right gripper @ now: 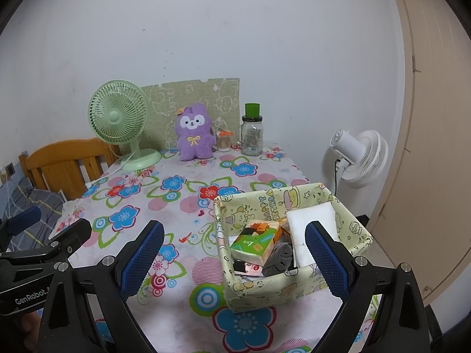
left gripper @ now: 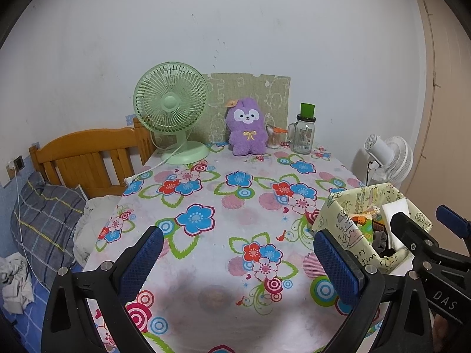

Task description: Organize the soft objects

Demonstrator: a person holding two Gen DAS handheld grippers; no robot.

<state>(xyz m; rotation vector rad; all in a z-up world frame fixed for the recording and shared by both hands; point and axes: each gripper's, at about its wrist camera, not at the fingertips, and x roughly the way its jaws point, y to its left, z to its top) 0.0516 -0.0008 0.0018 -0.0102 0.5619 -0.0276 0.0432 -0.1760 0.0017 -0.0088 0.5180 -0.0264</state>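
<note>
Right wrist view is showing inside the box (right gripper: 294,288), sitting just ahead of the wide-open, empty right gripper (right gripper: 234,260): tissue pack (right gripper: 254,242), grey cloth (right gripper: 281,257). Left gripper (left gripper: 238,260), also gaping empty, is seeing the box at its right.

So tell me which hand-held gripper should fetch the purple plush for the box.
Probably the left hand-held gripper: open, empty, lined up with the purple plush. The right hand-held gripper sits over the box.
</note>
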